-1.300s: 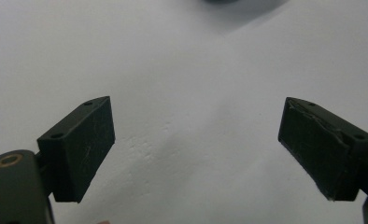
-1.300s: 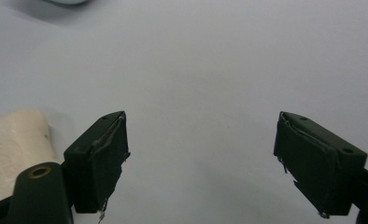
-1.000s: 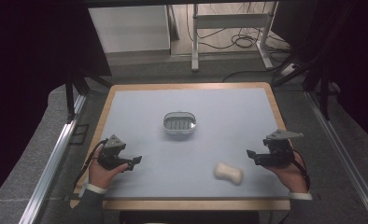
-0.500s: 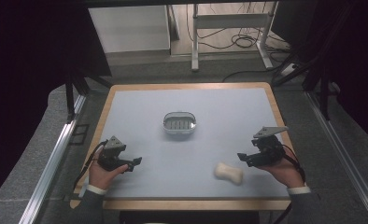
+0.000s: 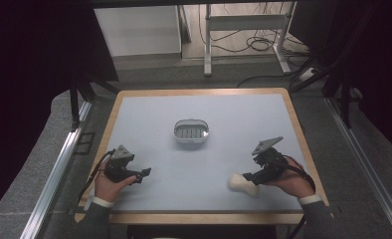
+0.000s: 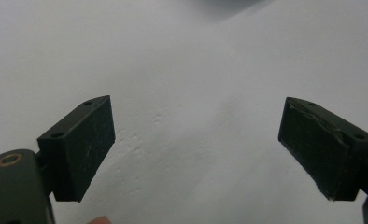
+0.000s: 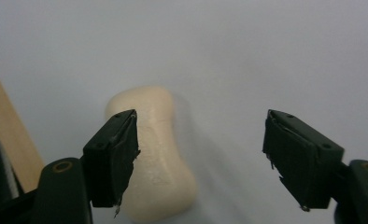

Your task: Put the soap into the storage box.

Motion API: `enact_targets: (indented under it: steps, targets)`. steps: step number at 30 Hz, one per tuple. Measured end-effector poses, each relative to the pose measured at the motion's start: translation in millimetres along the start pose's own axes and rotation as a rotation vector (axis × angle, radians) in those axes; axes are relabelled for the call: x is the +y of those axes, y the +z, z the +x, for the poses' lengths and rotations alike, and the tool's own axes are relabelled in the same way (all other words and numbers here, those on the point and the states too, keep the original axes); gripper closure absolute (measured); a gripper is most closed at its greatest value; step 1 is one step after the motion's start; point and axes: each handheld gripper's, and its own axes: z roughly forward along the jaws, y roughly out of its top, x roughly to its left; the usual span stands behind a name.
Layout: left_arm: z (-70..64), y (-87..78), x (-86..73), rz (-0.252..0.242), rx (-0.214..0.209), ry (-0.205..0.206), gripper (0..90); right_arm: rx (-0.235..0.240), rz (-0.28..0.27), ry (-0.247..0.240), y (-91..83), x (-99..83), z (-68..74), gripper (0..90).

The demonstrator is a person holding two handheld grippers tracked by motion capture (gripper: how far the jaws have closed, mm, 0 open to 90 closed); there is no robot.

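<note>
1. A person's two hands work hand-held black two-jaw grippers over a pale blue-grey table top with a light wooden rim (image 5: pixel 204 215); the high view takes in the whole table.

2. The right gripper (image 5: pixel 247 176) sits at the near right of the table, its tips just beside a cream, waisted bar of soap (image 5: pixel 243 183) that lies flat on the surface.

3. The right gripper view supplies what the overhead cannot: the right gripper (image 7: pixel 201 156) has its jaws spread wide, and the cream soap bar (image 7: pixel 156 154) lies partly behind one jaw rather than centred in the gap. Whether that jaw touches the bar cannot be told. A strip of the wooden rim (image 7: pixel 7 135) shows at the edge.

4. The left gripper (image 5: pixel 143 174) rests at the near left, well apart from the soap.

5. In the left gripper view the left gripper (image 6: pixel 196 144) stands wide open over bare table.

6. An oval metal-rimmed soap dish with a slotted grey insert (image 5: pixel 191 132) stands near mid-table, between and beyond the two hands, seen clearly from the high view.
</note>
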Motion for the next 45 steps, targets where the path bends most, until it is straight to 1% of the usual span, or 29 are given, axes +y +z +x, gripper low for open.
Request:
enact_targets:
  steps: [4, 5, 6, 7, 9, 10, 11, 15, 20, 23, 25, 26, 27, 28, 29, 33, 36, 37, 40, 41, 43, 44, 45]
  targets:
    - [0.2, 0.0, 0.0, 0.0, 0.003, 0.002, 11.0, 0.016, 0.056, -0.03, 6.2, 1.7, 7.7, 29.2]
    - [0.2, 0.0, 0.0, 0.0, 0.003, 0.002, 11.1, 0.016, 0.056, -0.03, 6.2, 1.7, 7.7, 29.2]
    - [0.3, -0.1, 0.0, 0.001, 0.003, 0.002, 11.0, 0.024, 0.082, -0.046, 7.9, 1.9, 12.0, 31.2]
    - [0.3, -0.1, 0.0, 0.001, 0.003, 0.002, 11.0, 0.029, 0.09, -0.047, 8.4, 2.0, 13.7, 31.9]
    - [0.3, 0.2, 0.1, 0.0, 0.003, 0.003, 11.0, 0.023, 0.115, -0.066, 11.2, 2.5, 17.6, 32.2]
    - [0.3, 0.2, 0.1, 0.0, 0.003, 0.003, 11.1, 0.023, 0.115, -0.066, 11.2, 2.5, 17.6, 32.2]
    - [0.3, 0.5, 0.1, 0.001, 0.003, 0.003, 11.0, 0.016, 0.144, -0.083, 16.5, 3.3, 21.5, 32.3]
    - [0.1, 1.0, 0.1, 0.004, 0.005, 0.002, 11.0, 0.008, 0.184, -0.103, 26.5, 4.3, 24.1, 32.5]
    - [0.2, 1.5, -0.2, 0.007, 0.013, 0.004, 10.8, 0.02, 0.233, -0.119, 37.7, 5.3, 26.1, 32.8]
    - [-0.1, 1.7, -0.1, 0.007, 0.012, 0.004, 10.8, 0.026, 0.261, -0.125, 42.7, 5.3, 26.8, 35.6]
    - [-0.2, 1.6, -0.2, 0.007, 0.011, 0.005, 10.8, 0.029, 0.268, -0.128, 43.8, 5.1, 26.8, 36.9]
    - [0.0, 1.3, -0.2, 0.006, 0.011, 0.005, 10.8, 0.041, 0.286, -0.133, 46.3, 4.2, 26.9, 39.0]
    - [0.0, 1.1, -0.1, 0.005, 0.01, 0.005, 10.8, 0.04, 0.292, -0.133, 46.9, 3.9, 27.3, 40.8]
    - [0.0, 1.1, -0.1, 0.005, 0.01, 0.005, 10.8, 0.04, 0.292, -0.133, 46.9, 3.9, 27.3, 40.8]
    - [-0.1, 1.1, -0.1, 0.006, 0.01, 0.006, 10.8, 0.039, 0.297, -0.131, 46.3, 3.8, 27.5, 44.7]
    - [-0.2, 1.5, -0.2, 0.007, 0.012, 0.006, 10.8, 0.04, 0.308, -0.137, 46.1, 4.5, 27.8, 45.8]
    - [-0.1, 1.4, -0.2, 0.007, 0.014, 0.007, 10.7, 0.032, 0.307, -0.145, 45.8, 5.7, 28.6, 46.5]
    - [0.1, 1.4, -0.2, 0.007, 0.014, 0.006, 10.7, 0.029, 0.303, -0.135, 44.7, 7.2, 28.9, 46.8]
    - [-0.1, 1.8, -0.2, 0.008, 0.015, 0.005, 10.8, 0.038, 0.297, -0.135, 43.2, 8.6, 27.7, 47.0]
    - [-0.3, 2.1, -0.2, 0.008, 0.014, 0.005, 10.8, 0.036, 0.285, -0.135, 40.7, 10.8, 26.1, 47.2]
    - [-0.3, 2.1, -0.2, 0.009, 0.014, 0.005, 10.7, 0.025, 0.278, -0.137, 37.6, 13.6, 24.7, 47.8]
    - [-0.3, 2.0, -0.2, 0.009, 0.015, 0.005, 10.8, 0.028, 0.268, -0.134, 35.7, 15.1, 23.7, 48.0]
    - [-0.3, 1.9, -0.3, 0.008, 0.014, 0.005, 10.7, 0.03, 0.249, -0.13, 33.3, 16.8, 22.4, 48.2]
